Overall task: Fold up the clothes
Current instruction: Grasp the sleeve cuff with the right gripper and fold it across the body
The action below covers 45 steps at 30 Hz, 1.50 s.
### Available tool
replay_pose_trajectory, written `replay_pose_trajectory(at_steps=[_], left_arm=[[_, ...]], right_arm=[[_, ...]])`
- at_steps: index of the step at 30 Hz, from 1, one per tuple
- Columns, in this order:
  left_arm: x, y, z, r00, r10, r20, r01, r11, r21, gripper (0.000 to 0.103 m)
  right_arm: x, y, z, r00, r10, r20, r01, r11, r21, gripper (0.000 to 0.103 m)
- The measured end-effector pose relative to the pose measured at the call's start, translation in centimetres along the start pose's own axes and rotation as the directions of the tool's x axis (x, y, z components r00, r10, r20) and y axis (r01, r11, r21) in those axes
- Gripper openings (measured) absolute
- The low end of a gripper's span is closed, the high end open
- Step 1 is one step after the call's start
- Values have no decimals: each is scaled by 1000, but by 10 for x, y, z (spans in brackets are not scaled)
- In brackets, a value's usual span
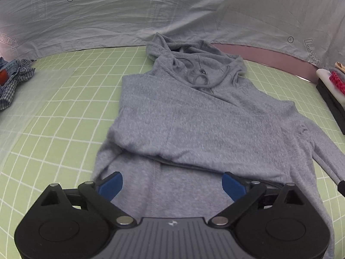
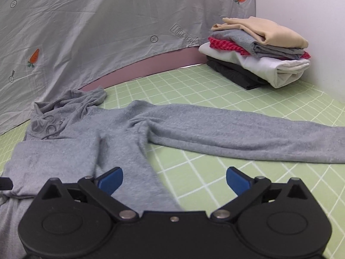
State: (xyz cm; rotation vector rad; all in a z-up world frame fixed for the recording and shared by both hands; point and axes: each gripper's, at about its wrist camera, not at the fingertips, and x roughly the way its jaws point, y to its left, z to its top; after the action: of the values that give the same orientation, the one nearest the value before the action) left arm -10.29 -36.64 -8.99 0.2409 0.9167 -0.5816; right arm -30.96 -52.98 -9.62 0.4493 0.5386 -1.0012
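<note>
A grey hoodie (image 1: pixel 194 118) lies face up on the green grid mat (image 1: pixel 64 112), hood toward the back. Its left side is folded over the body. My left gripper (image 1: pixel 172 185) is open and empty, just above the hoodie's lower hem area. In the right wrist view the hoodie (image 2: pixel 75 142) shows with its right sleeve (image 2: pixel 248 136) stretched out flat to the right. My right gripper (image 2: pixel 174 179) is open and empty, over the hoodie's right edge and the mat (image 2: pixel 215 179).
A stack of folded clothes (image 2: pixel 258 54) sits at the back right of the mat. A crumpled blue checked garment (image 1: pixel 13 79) lies at the far left. A grey carrot-print sheet (image 1: pixel 172 13) hangs behind the mat.
</note>
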Motion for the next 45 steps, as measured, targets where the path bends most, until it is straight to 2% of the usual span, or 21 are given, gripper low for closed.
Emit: replay_pose_trajectory(at_steps=[3,8,9,12,15,22,25,31,35,42,44,45], left_arm=[[0,-24,-19,999,22,-30,-22,1000,-3,99],[8,-57,-45,995,69,-73,-68,998,6,100],[9,-61,-48,995,79,-66,-79,997,5,103],[11,-68,-51,995,98,-26,-99,995,-6,103],[14,-69,-47,995,101,-24,-102,995,-22,103],[19,-68,-39,995,76,-60,-75,997,13,103],[21,-68,-36,994,72,-81,-70,997,18,103],[21,-67,-36,994,72,-88,-71,997,14,103],[20,-67,-36,994,71,-86,-70,997,13,103],[20,-65,-34,995,53,-87,-50,998,34,103],[20,-62,-32,994,36,-99,-31,998,49,103],[20,-61,-31,994,27,-104,-21,998,55,103]], right_arm=[[5,-36,9,1000,-17,-5,17,1000,-21,103],[16,-104,22,996,-89,6,89,995,-49,103],[20,-119,24,994,-105,2,105,993,-47,103],[35,-161,27,987,-162,-17,161,986,-46,103],[46,-198,29,976,-214,-25,213,976,-42,103],[53,-260,29,940,-341,-20,340,940,-29,103],[51,-285,29,935,-354,-30,354,935,26,103],[49,-309,24,946,-322,-37,324,935,143,103],[50,-306,23,943,-331,-37,333,931,151,103],[50,-302,28,954,-288,-80,297,947,126,102],[48,-300,29,960,-268,-76,275,955,113,91],[46,-298,30,964,-257,-70,263,959,106,77]])
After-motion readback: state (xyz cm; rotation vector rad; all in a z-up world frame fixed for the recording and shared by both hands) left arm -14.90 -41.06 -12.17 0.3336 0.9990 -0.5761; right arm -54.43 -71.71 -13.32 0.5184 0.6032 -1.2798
